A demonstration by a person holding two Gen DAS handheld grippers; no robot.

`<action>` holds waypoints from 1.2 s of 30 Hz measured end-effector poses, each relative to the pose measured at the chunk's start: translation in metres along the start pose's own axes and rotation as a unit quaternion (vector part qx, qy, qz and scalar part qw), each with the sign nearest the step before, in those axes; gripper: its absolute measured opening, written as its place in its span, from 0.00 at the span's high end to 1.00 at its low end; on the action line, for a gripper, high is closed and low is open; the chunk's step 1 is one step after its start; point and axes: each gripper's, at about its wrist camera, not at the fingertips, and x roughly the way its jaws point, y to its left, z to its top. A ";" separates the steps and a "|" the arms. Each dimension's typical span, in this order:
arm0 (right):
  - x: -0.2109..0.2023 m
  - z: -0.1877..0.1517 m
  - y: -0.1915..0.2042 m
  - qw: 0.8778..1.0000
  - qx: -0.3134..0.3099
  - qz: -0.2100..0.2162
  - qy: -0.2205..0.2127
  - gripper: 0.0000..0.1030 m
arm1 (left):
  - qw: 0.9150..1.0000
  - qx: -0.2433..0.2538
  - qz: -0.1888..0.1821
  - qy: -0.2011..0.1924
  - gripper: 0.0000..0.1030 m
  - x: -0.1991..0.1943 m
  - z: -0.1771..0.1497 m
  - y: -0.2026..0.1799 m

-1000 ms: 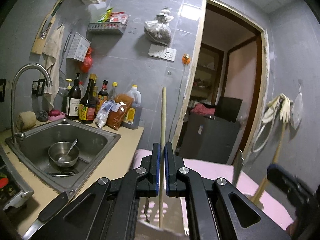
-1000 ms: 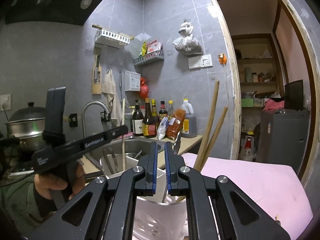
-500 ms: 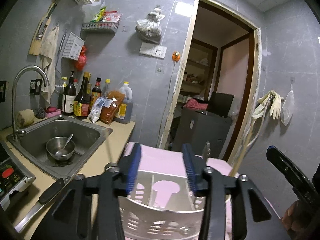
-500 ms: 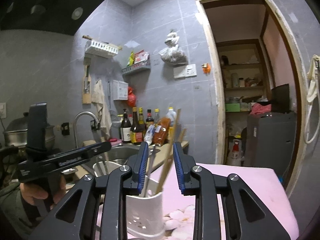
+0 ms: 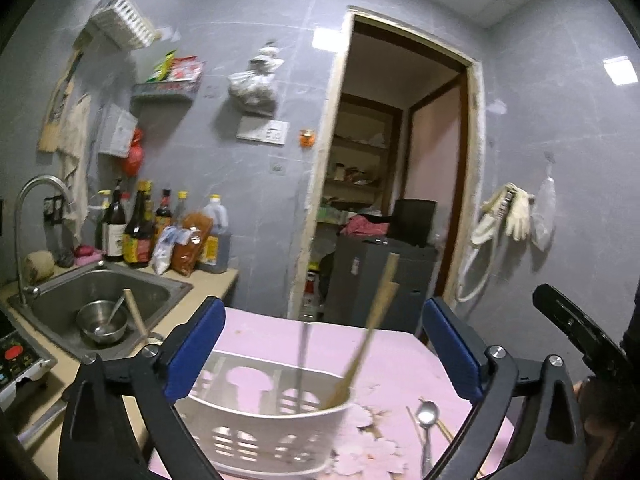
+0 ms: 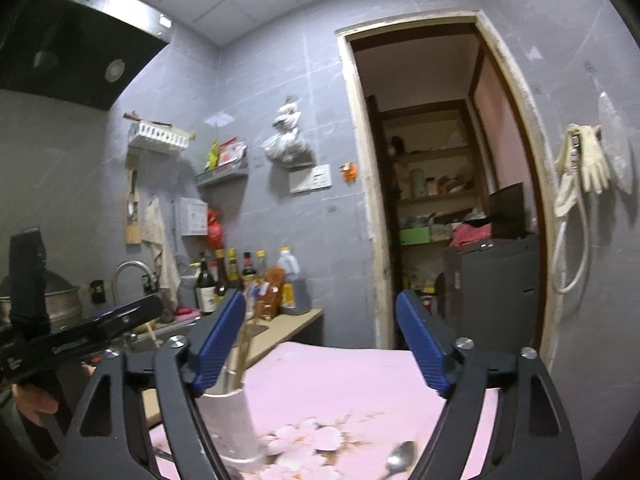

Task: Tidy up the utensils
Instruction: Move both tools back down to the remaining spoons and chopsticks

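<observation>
A white slotted utensil basket (image 5: pixel 260 420) stands on the pink floral cloth (image 5: pixel 280 332). Wooden chopsticks (image 5: pixel 372 328) lean to the right inside it, beside a thin metal handle (image 5: pixel 300 360). My left gripper (image 5: pixel 324 348) hangs just short of the basket, its jaws opening wide with nothing pressed between them. A metal spoon (image 5: pixel 426 416) lies on the cloth to the right, next to loose chopsticks (image 5: pixel 442 428). My right gripper (image 6: pixel 320 344) is also opening and empty. From the right wrist, the basket (image 6: pixel 228 420) sits low left and the spoon (image 6: pixel 400 456) low right.
A steel sink (image 5: pixel 52 292) with a bowl (image 5: pixel 102 320) and a tap lies to the left. Sauce bottles (image 5: pixel 136 232) line the wall behind it. A cooker panel (image 5: pixel 16 360) is at the far left. Beyond the table are a doorway and a dark cabinet (image 5: pixel 384 276).
Both grippers went from shut to wide open and drew back from the basket. The chopstick that was between the left jaws now stands in the basket.
</observation>
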 end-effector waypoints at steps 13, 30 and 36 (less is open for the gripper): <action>-0.046 -0.008 -0.041 0.997 -0.019 -0.068 0.003 0.00 | 0.997 0.016 -0.066 0.030 0.04 0.007 -0.034 -0.058; -0.025 -0.056 -0.050 0.989 -0.027 -0.067 0.130 0.05 | 0.980 0.054 -0.044 0.187 0.04 0.018 -0.089 -0.034; -0.009 -0.073 -0.051 0.979 -0.021 -0.059 0.192 0.31 | 0.963 0.059 -0.035 0.262 0.05 0.032 -0.114 -0.018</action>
